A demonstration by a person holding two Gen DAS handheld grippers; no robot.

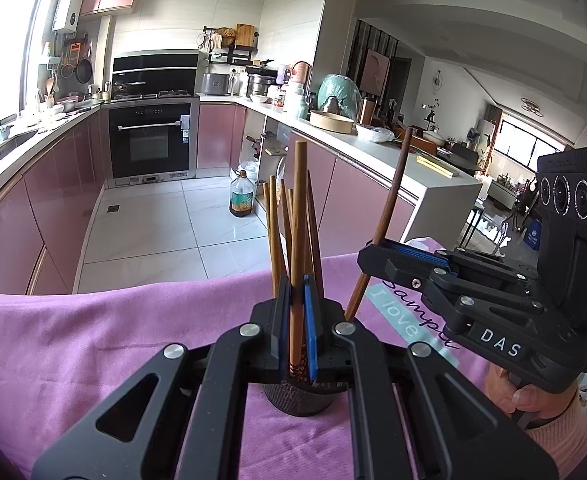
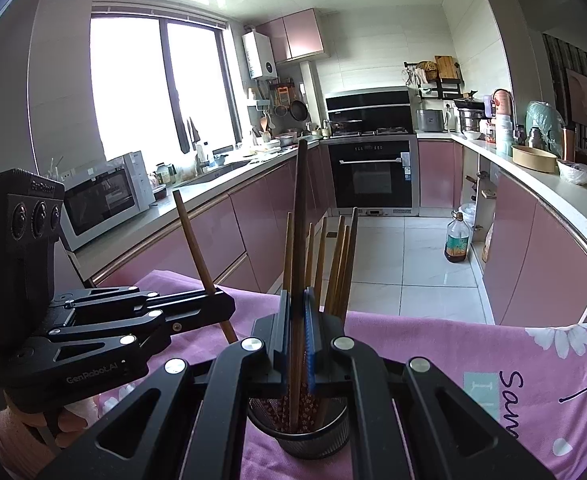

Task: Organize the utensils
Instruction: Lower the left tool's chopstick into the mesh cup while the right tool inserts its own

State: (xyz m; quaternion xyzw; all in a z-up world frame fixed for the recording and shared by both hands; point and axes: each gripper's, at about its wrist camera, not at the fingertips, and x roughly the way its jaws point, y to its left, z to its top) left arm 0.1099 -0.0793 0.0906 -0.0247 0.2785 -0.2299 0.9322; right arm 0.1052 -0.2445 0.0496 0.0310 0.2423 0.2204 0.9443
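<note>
A dark mesh utensil cup [image 1: 298, 400] [image 2: 299, 438] stands on a pink cloth and holds several wooden chopsticks [image 1: 277, 236] [image 2: 333, 264]. My left gripper [image 1: 295, 320] is shut on a light brown chopstick [image 1: 299, 216] that stands upright with its lower end in the cup. My right gripper [image 2: 298, 332] is shut on a dark brown chopstick [image 2: 299, 216], also standing in the cup. In the left wrist view the right gripper [image 1: 377, 258] holds that dark chopstick [image 1: 393, 196] tilted. In the right wrist view the left gripper [image 2: 217, 304] holds its chopstick [image 2: 193, 240] tilted.
The pink cloth [image 1: 113, 340] [image 2: 453, 356] covers the table, with printed text at its right. Behind lie a tiled floor, pink kitchen cabinets [image 2: 533, 248], an oven [image 1: 151, 142] and an oil bottle [image 1: 240, 196] on the floor.
</note>
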